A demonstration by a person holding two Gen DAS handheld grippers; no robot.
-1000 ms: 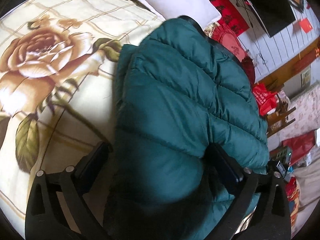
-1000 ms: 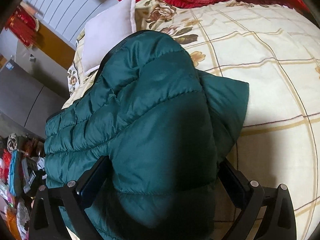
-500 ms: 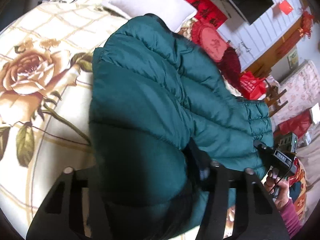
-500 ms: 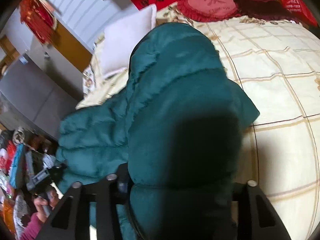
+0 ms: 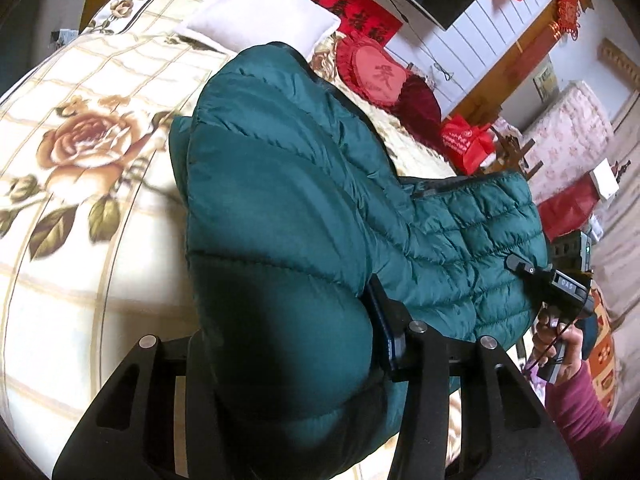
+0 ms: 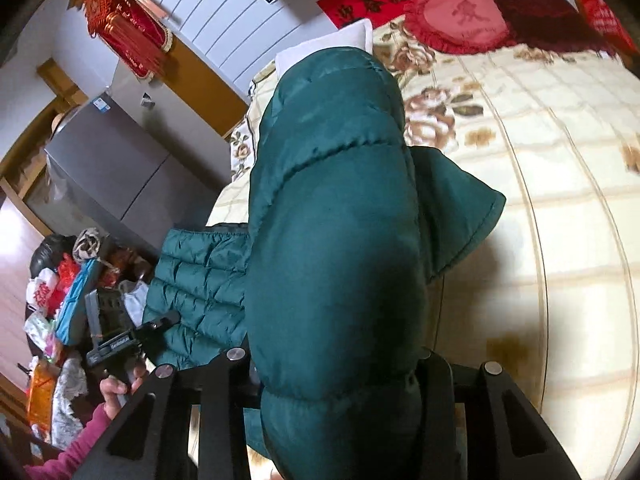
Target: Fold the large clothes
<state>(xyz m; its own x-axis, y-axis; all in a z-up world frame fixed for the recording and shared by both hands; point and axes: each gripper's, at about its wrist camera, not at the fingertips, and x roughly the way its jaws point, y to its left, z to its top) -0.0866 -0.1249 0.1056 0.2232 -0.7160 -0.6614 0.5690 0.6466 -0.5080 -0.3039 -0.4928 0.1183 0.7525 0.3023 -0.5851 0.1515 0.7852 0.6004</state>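
Observation:
A dark green quilted puffer jacket point(image 5: 280, 184) lies on a cream bed with a rose print point(image 5: 80, 148). My left gripper point(image 5: 288, 332) is shut on a thick padded edge of the jacket and holds it raised; the fabric bulges between its fingers point(image 5: 384, 320). My right gripper point(image 6: 332, 364) is shut on the jacket's other near edge point(image 6: 332, 240), also raised. The right gripper shows in the left wrist view point(image 5: 560, 284), and the left gripper in the right wrist view point(image 6: 124, 340). A lower quilted part point(image 6: 200, 280) hangs off the bed edge.
A white pillow point(image 5: 260, 20) and red cushions point(image 5: 372, 72) lie at the head of the bed. A grey fridge point(image 6: 112, 168) and cluttered bags point(image 6: 60, 292) stand beside the bed. Red bags point(image 5: 468, 140) stand on the other side.
Both grippers closed from wide open onto the jacket's near edge and lifted it. The jacket has bunched narrower and risen, and the view has pulled back from the bed.

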